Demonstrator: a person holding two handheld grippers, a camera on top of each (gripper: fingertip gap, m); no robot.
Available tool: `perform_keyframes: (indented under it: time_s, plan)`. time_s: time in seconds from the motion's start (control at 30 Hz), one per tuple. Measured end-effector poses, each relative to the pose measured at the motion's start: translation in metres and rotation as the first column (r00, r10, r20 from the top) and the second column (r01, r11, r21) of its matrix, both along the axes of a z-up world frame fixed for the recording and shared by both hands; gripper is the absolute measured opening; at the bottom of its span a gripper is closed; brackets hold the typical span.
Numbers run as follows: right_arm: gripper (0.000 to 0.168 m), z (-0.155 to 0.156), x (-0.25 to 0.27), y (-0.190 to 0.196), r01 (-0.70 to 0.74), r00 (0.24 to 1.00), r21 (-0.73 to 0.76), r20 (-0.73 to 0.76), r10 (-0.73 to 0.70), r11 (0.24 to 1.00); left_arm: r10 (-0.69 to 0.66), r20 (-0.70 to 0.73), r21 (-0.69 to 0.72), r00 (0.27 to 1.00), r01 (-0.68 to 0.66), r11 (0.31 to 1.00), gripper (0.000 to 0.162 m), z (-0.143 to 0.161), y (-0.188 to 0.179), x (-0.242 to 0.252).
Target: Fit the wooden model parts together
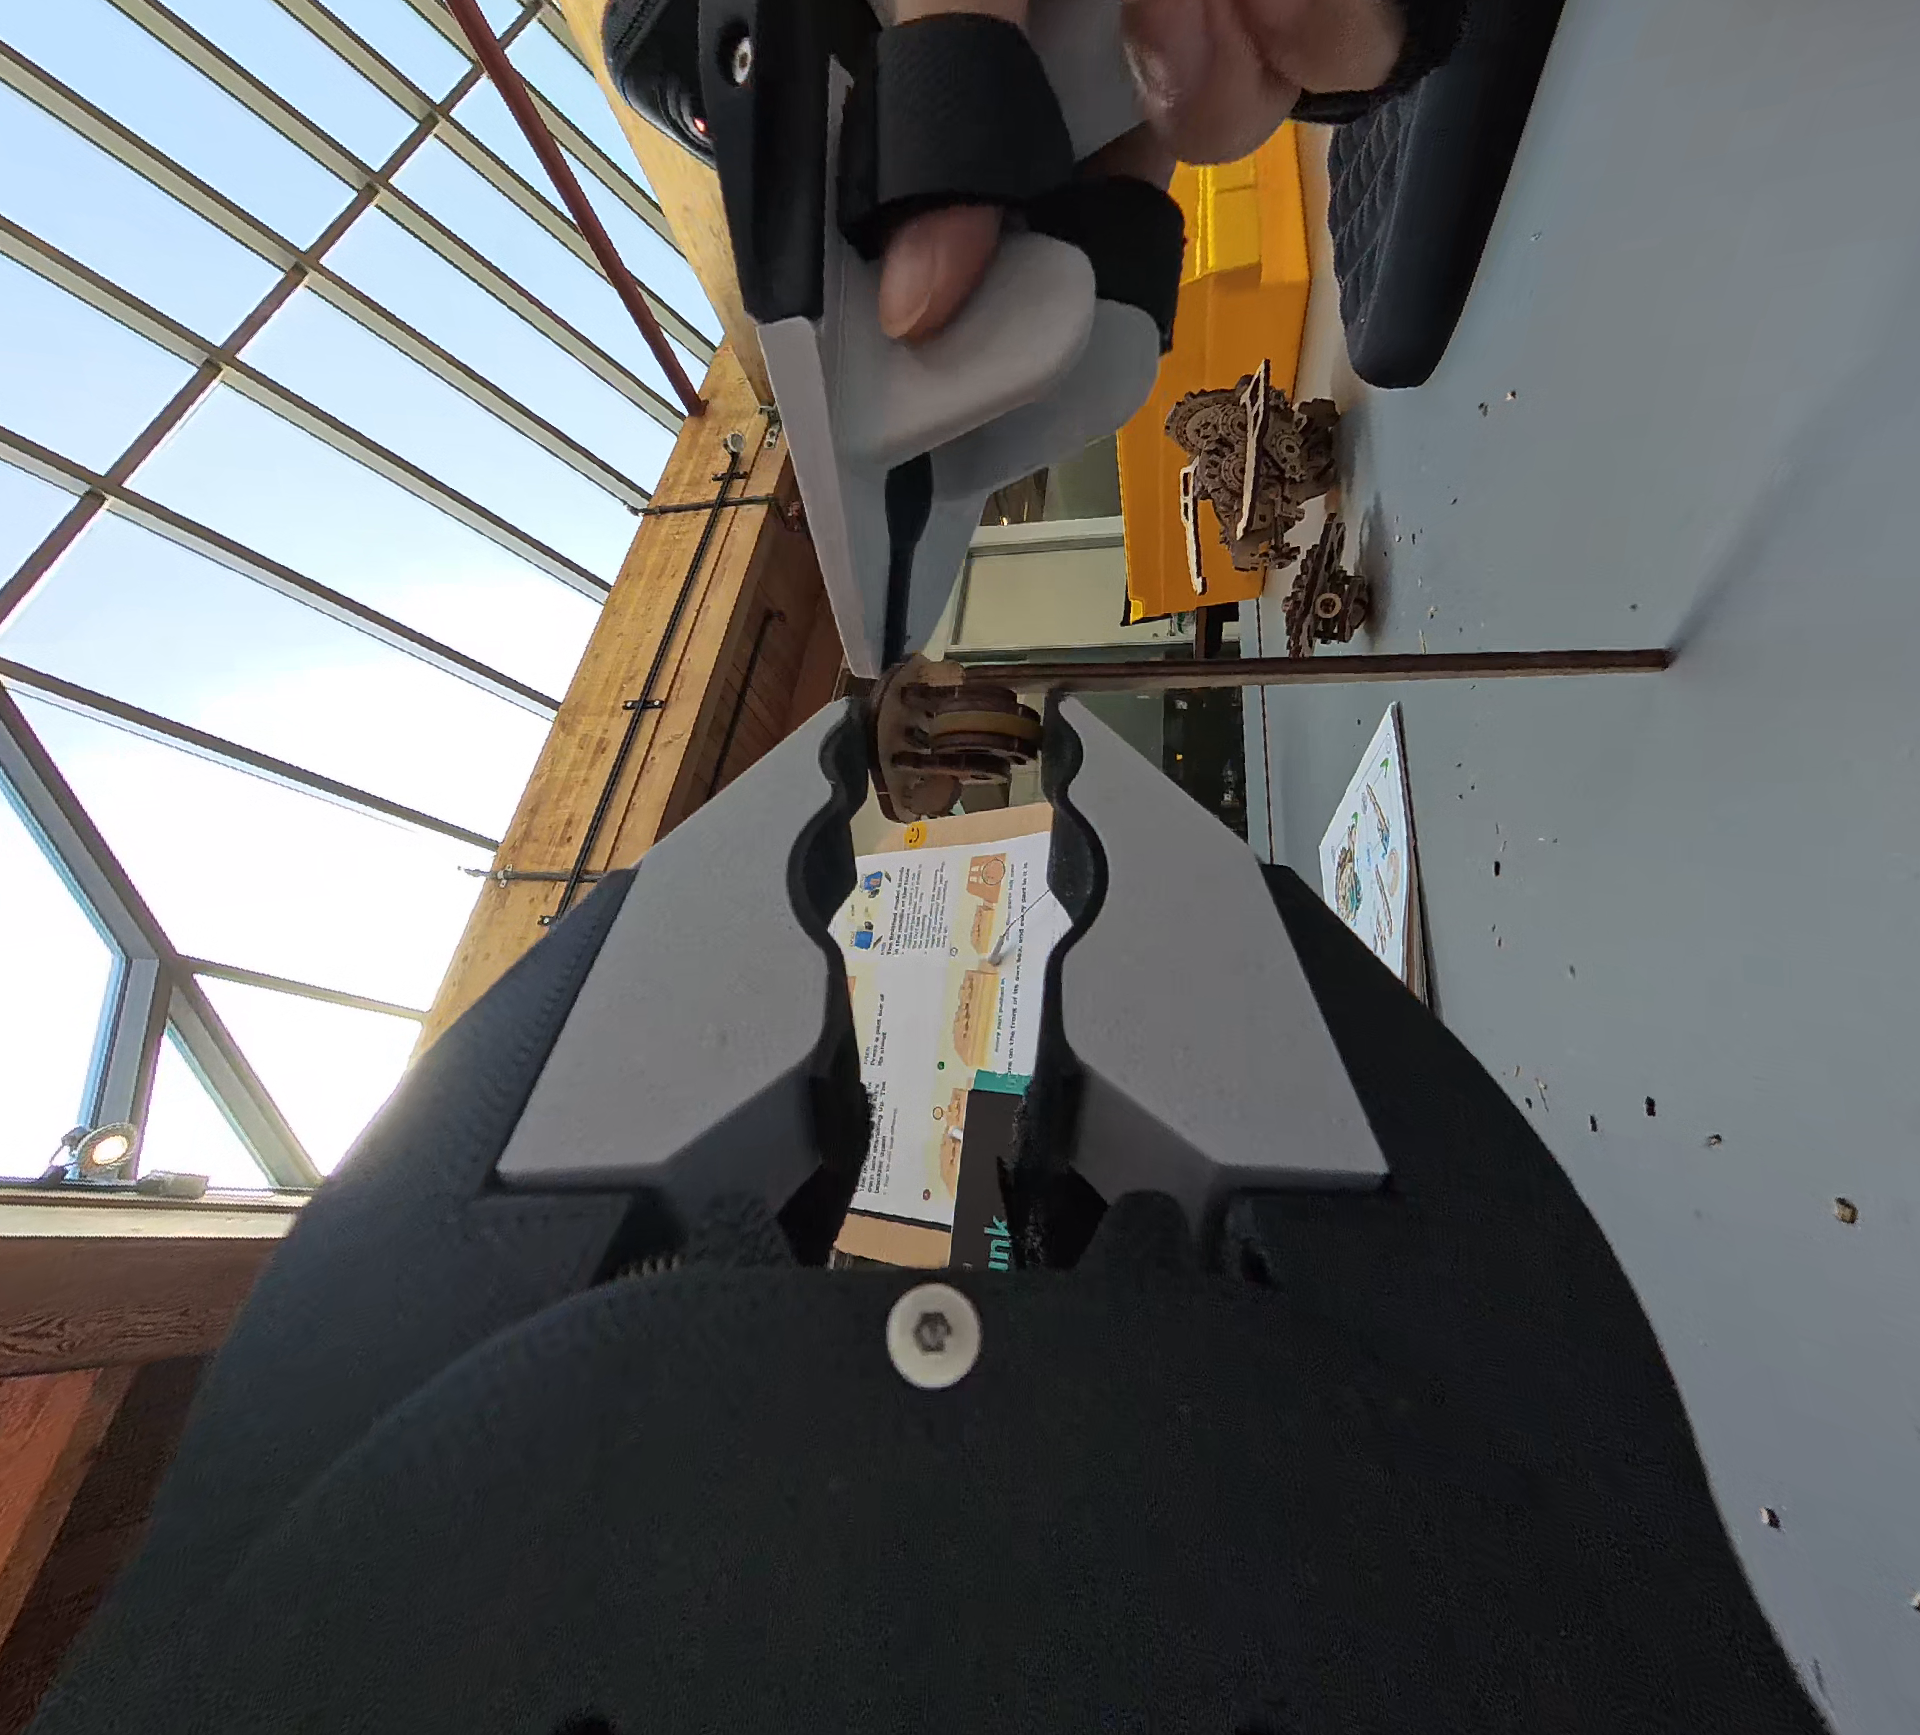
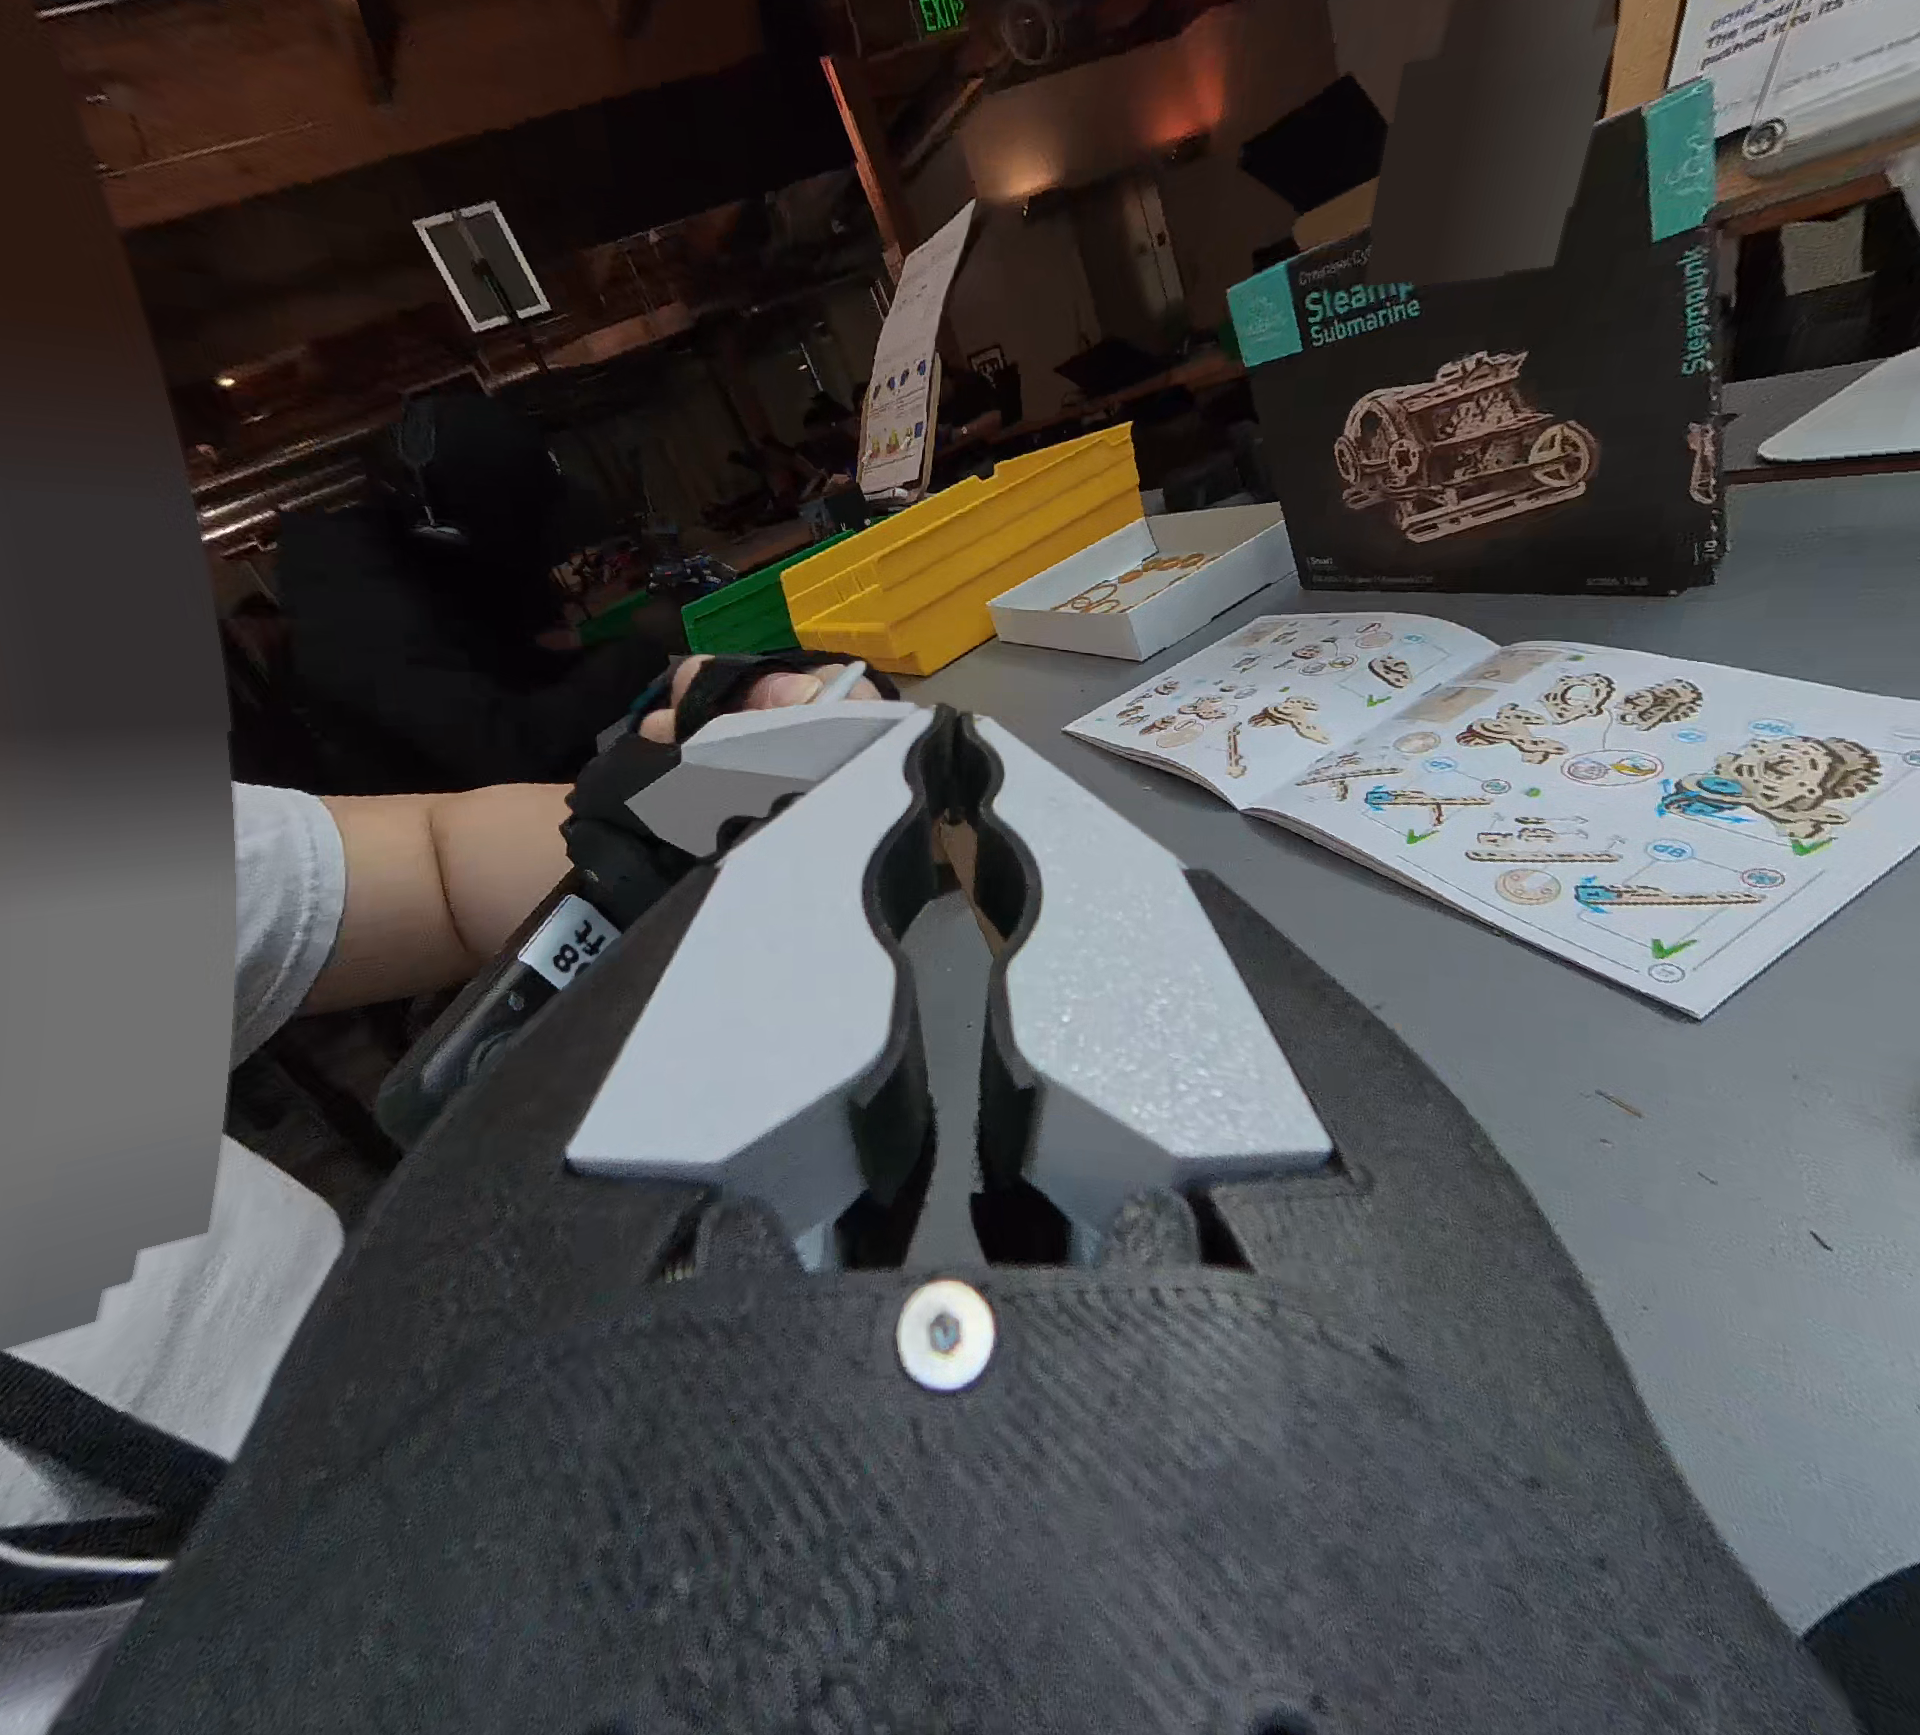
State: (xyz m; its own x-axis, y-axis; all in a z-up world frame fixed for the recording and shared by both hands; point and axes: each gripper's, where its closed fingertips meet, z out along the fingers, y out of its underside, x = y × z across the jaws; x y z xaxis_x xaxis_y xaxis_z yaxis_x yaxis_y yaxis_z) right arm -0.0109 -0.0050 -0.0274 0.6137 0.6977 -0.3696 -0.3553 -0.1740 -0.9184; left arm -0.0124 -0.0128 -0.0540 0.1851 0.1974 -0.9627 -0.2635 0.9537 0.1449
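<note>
My left gripper (image 1: 951, 729) is shut on a small dark wooden gear sub-assembly (image 1: 945, 745), held at the fingertips in the air. My right gripper (image 1: 871, 659) comes in from above, and its closed tips touch the sub-assembly's upper edge. In the right wrist view the right gripper (image 2: 951, 724) has its jaws nearly together, with a thin tan wooden piece (image 2: 961, 854) showing between them. The left gripper's grey fingers (image 2: 790, 735) and a gloved hand lie just behind. A thin dark wooden strip (image 1: 1351, 665) runs edge-on from the sub-assembly toward the table.
Two built wooden sections (image 1: 1247, 470) (image 1: 1325, 594) sit on the grey table (image 1: 1714, 854). An open instruction booklet (image 2: 1507, 792), the kit box (image 2: 1486, 438), a white tray of parts (image 2: 1143, 594), and yellow (image 2: 966, 542) and green bins (image 2: 738, 610) stand beyond. A dark pad (image 1: 1423, 179) lies farther back.
</note>
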Motion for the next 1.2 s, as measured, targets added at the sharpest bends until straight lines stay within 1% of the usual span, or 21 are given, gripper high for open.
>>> perform_keyframes:
  time_s: [0.1, 0.13, 0.2, 0.27, 0.3, 0.33, 0.4, 0.47, 0.53, 0.6, 0.67, 0.73, 0.8, 0.87, 0.93, 0.97, 1.07, 1.1, 1.13, 1.17, 1.2]
  plan:
    - [0.000, 0.021, 0.006, -0.008, 0.075, 0.996, 0.141, 0.035, -0.080, 0.987, 0.000, 0.000, 0.005, 1.000, 0.000, 1.000, 0.031, 0.000, -0.001, 0.001]
    - [0.000, 0.004, -0.001, -0.003, 0.047, 0.994, 0.079, 0.094, -0.054, 0.996, 0.000, 0.001, 0.006, 1.000, 0.000, 1.000, 0.031, 0.000, -0.001, 0.001]
    - [0.000, 0.003, -0.001, -0.002, -0.009, 1.000, 0.007, -0.027, 0.009, 1.000, -0.002, 0.001, 0.000, 1.000, 0.002, 1.000, 0.031, 0.000, 0.000, 0.000]
    - [0.000, 0.021, 0.003, -0.010, 0.048, 0.999, 0.123, 0.009, -0.049, 0.991, 0.004, 0.000, 0.001, 1.000, -0.004, 1.000, 0.031, 0.000, 0.001, 0.000]
    - [0.000, 0.016, -0.002, -0.010, 0.045, 0.996, 0.129, 0.068, -0.054, 0.991, 0.001, 0.002, 0.002, 1.000, -0.001, 1.000, 0.031, 0.000, 0.000, 0.001]
    - [0.000, -0.002, -0.011, -0.006, 0.009, 0.992, 0.056, 0.123, -0.016, 0.998, 0.008, -0.002, 0.001, 1.000, -0.008, 1.000, 0.031, -0.001, 0.001, 0.001]
    - [0.000, 0.001, -0.007, -0.005, -0.026, 1.000, 0.020, 0.010, 0.025, 0.999, 0.009, -0.002, 0.002, 1.000, -0.008, 1.000, 0.031, -0.001, 0.002, 0.000]
    - [0.000, 0.013, 0.000, -0.010, 0.039, 0.999, 0.112, 0.033, -0.043, 0.993, 0.006, -0.002, 0.002, 1.000, -0.006, 1.000, 0.030, -0.001, 0.001, 0.001]
    - [0.000, 0.000, -0.004, -0.006, 0.012, 0.998, 0.051, 0.061, -0.015, 0.999, 0.001, 0.001, 0.007, 1.000, -0.001, 1.000, 0.031, -0.001, -0.002, 0.002]
    - [0.000, 0.000, -0.004, -0.004, -0.020, 1.000, 0.012, 0.001, 0.020, 1.000, 0.002, 0.001, 0.004, 1.000, -0.002, 1.000, 0.030, -0.001, -0.001, 0.001]
    - [0.000, 0.010, 0.000, -0.007, 0.037, 0.998, 0.087, 0.051, -0.042, 0.995, 0.005, -0.001, 0.003, 1.000, -0.005, 1.000, 0.030, -0.001, 0.000, 0.001]
    - [0.000, -0.008, -0.006, -0.003, 0.007, 0.995, 0.021, 0.103, -0.009, 1.000, 0.008, -0.001, 0.005, 1.000, -0.008, 1.000, 0.030, -0.001, 0.001, 0.001]
    - [0.000, 0.004, 0.000, -0.005, -0.009, 1.000, 0.022, -0.002, 0.009, 1.000, 0.006, -0.004, 0.006, 1.000, -0.006, 1.000, 0.030, -0.001, 0.001, 0.000]
    - [0.000, 0.016, 0.006, -0.009, 0.054, 0.998, 0.114, 0.034, -0.058, 0.992, 0.003, -0.003, 0.006, 1.000, -0.003, 1.000, 0.030, -0.001, 0.000, 0.001]
    - [0.000, -0.009, -0.003, -0.003, 0.014, 0.997, 0.024, 0.070, -0.015, 1.000, 0.006, -0.004, 0.004, 1.000, -0.006, 1.000, 0.030, -0.001, 0.000, 0.000]
    - [0.000, -0.005, 0.002, -0.001, 0.009, 1.000, 0.000, -0.014, -0.009, 1.000, 0.000, -0.005, 0.002, 1.000, 0.000, 1.000, 0.030, -0.001, 0.000, 0.000]
    - [0.000, 0.025, 0.009, -0.010, 0.084, 0.995, 0.158, 0.033, -0.090, 0.984, 0.000, -0.006, 0.003, 1.000, 0.000, 1.000, 0.030, -0.001, 0.000, 0.000]
    - [0.000, 0.019, 0.007, -0.008, 0.076, 0.995, 0.143, 0.059, -0.085, 0.987, -0.002, -0.006, 0.003, 1.000, 0.002, 1.000, 0.030, -0.001, -0.001, 0.001]
    - [0.000, -0.002, -0.001, -0.001, 0.036, 0.996, 0.050, 0.085, -0.040, 0.998, -0.003, -0.007, 0.003, 1.000, 0.003, 1.000, 0.030, -0.001, -0.001, 0.001]
    - [0.000, -0.003, -0.002, -0.002, 0.012, 1.000, 0.021, -0.004, -0.012, 1.000, -0.008, -0.007, 0.001, 1.000, 0.008, 1.000, 0.030, -0.001, -0.002, 0.001]
    - [0.000, -0.001, 0.001, -0.003, 0.008, 1.000, 0.015, -0.024, -0.008, 1.000, -0.009, -0.009, 0.001, 1.000, 0.009, 1.000, 0.030, -0.001, -0.002, 0.000]
